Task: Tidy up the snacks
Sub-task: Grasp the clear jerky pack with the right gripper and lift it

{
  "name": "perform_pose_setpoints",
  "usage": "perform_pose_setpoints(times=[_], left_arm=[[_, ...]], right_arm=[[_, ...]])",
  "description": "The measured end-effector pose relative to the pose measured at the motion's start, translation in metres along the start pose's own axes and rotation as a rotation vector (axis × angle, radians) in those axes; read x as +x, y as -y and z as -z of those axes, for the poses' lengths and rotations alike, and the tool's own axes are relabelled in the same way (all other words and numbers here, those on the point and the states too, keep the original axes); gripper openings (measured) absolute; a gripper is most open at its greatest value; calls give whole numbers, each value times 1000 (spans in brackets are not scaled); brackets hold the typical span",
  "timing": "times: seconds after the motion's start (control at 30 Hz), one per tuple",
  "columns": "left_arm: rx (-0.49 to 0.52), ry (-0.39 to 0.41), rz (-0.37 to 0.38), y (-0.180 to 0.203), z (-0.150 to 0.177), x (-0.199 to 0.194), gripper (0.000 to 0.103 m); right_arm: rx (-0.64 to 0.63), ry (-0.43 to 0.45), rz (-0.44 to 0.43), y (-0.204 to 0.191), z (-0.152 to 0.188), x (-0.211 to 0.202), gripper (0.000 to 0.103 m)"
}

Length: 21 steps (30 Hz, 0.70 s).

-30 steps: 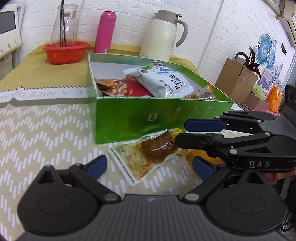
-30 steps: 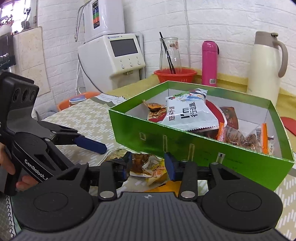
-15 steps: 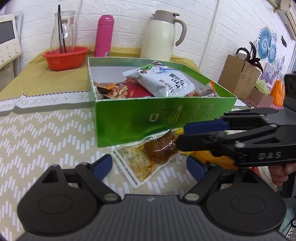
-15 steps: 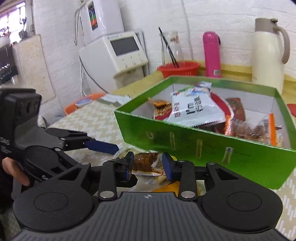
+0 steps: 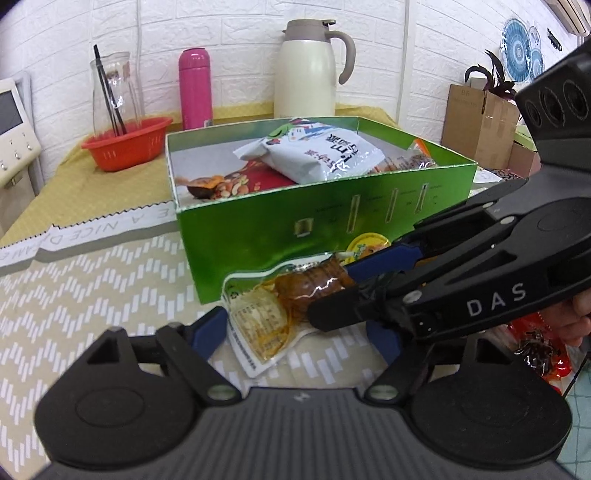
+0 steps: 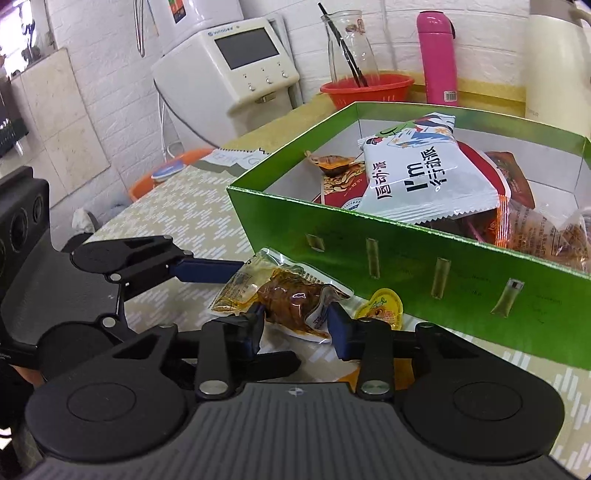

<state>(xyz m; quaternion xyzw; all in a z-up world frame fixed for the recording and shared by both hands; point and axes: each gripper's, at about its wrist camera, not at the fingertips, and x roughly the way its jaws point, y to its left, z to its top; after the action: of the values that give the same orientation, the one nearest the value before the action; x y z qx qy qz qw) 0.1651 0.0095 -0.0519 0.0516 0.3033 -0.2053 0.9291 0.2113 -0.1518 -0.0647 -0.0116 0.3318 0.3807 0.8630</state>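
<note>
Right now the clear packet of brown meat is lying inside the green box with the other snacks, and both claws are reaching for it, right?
Not quite. The clear packet of brown meat lies on the table in front of the green box, outside it, as the right wrist view shows. Both claws are indeed at it.

A white brick wall (image 5: 236,33) backs the table (image 5: 92,280). Left of it stands a white water dispenser (image 6: 236,62); right, cardboard boxes (image 5: 480,118) and blue wall plates (image 5: 517,55).
</note>
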Motion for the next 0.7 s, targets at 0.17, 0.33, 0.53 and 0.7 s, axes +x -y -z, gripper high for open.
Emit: perform_pose_setpoints(times=[0.17,0.33,0.53,0.7], left_arm=[[5,7,7,2,1,-2,65],[16,24,0,6,4,-13,62],[77,101,-5,20,-2,-41,62],[136,150,-1,27,-28,-41,62]], right_arm=[[16,17,-11,0,1,-1,65],[-9,46,-5,-8,5,-10,65],[-29,122,-13,-20,4,-35,65],[-32,193,29,-16,-8,-52,65]])
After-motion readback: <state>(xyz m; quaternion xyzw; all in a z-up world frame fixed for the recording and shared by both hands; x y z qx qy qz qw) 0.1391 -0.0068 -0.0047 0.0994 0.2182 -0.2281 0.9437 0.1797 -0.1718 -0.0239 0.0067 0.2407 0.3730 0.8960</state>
